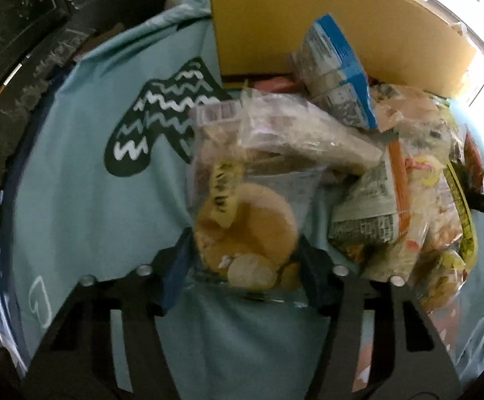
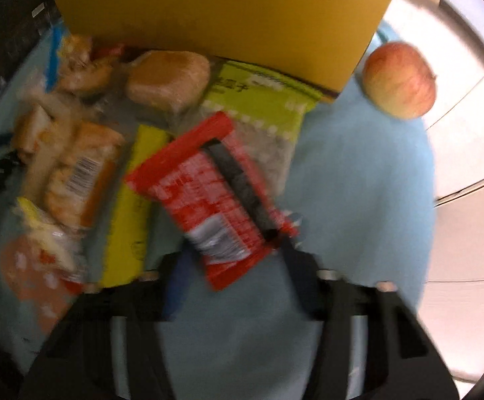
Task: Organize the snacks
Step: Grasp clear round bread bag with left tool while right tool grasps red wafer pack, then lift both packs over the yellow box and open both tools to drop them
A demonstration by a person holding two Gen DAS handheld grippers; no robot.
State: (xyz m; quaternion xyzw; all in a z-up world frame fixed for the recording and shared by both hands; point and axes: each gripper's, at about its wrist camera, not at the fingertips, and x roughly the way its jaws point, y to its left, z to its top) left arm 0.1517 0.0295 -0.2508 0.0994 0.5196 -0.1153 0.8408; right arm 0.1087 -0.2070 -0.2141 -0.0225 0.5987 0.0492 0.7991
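Observation:
My left gripper (image 1: 245,266) is shut on a clear bag of round biscuits (image 1: 242,206), holding it by its near end over the light blue cloth (image 1: 92,200). A heap of snack packets (image 1: 398,180) lies to its right, with a blue and clear packet (image 1: 338,76) on top. My right gripper (image 2: 232,260) is shut on a red snack packet (image 2: 208,196), tilted above the cloth. Beyond it lie a green packet (image 2: 258,100), a yellow bar (image 2: 132,206), a wrapped bun (image 2: 168,76) and orange biscuit packs (image 2: 75,173). The right wrist view is blurred.
A yellow box (image 1: 308,26) stands at the back behind the heap; it also shows in the right wrist view (image 2: 222,16). An apple (image 2: 400,80) sits on the cloth at the right of the box. Dark carved furniture (image 1: 25,33) borders the left side.

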